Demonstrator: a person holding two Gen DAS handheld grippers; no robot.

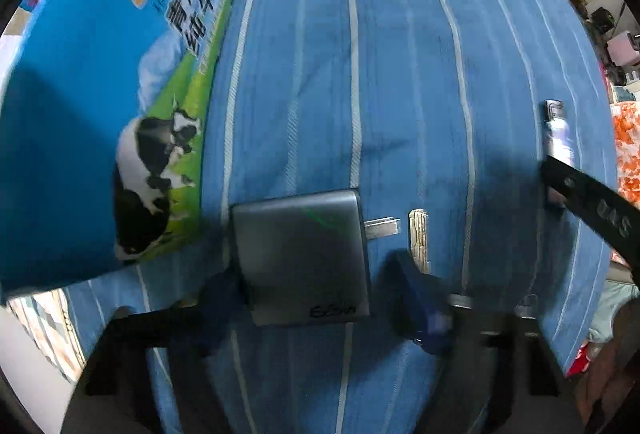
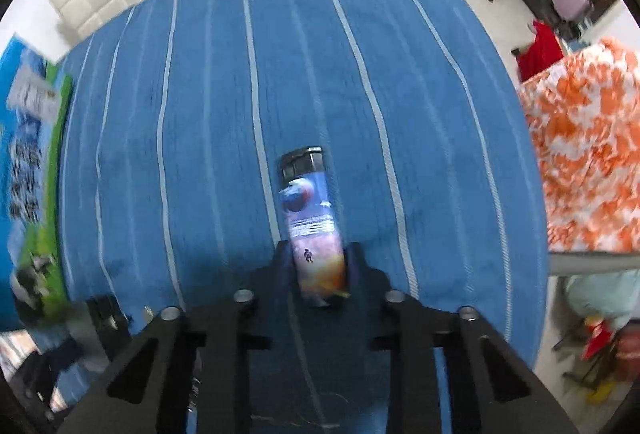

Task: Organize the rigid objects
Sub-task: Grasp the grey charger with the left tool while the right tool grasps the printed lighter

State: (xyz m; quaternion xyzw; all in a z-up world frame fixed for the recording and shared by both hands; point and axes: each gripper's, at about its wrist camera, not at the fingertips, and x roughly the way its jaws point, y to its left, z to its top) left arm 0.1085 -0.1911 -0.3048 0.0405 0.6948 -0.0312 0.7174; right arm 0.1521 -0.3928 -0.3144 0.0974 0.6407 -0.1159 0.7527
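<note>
The right hand-held gripper (image 2: 316, 266) is clenched on a slim lighter printed with a blue-and-orange space scene and capped with a dark metal top (image 2: 310, 218). Its fingers pinch the lighter's lower, orange end from either side, and the long axis of the lighter runs straight out along the fingers, cap end farthest from the hand. It appears held just above the blue bedcover with pale stripes (image 2: 200, 114).

The left hand-held gripper (image 1: 316, 298) stands released, its two blue-padded fingers spread apart. Between them lies a flat grey square charger block with rounded corners (image 1: 300, 258), resting on the bedcover; whether either pad touches its sides is hard to tell. The charger's metal prongs (image 1: 382, 226) point to the gripper's right, so its plug axis lies across the line of the fingers rather than along it. Just beyond the right finger lies a silver key with a blue head (image 1: 418, 238), its blade pointing away from the gripper and close beside the prongs.

To the far left sits a large blue milk carton box printed with a black-and-white cow (image 1: 100, 114), its near corner just beside the charger. The left hand-held gripper is plainly the nearer to charger and key, and I judge a closing pinch on the charger to be its likely coming move.
</note>
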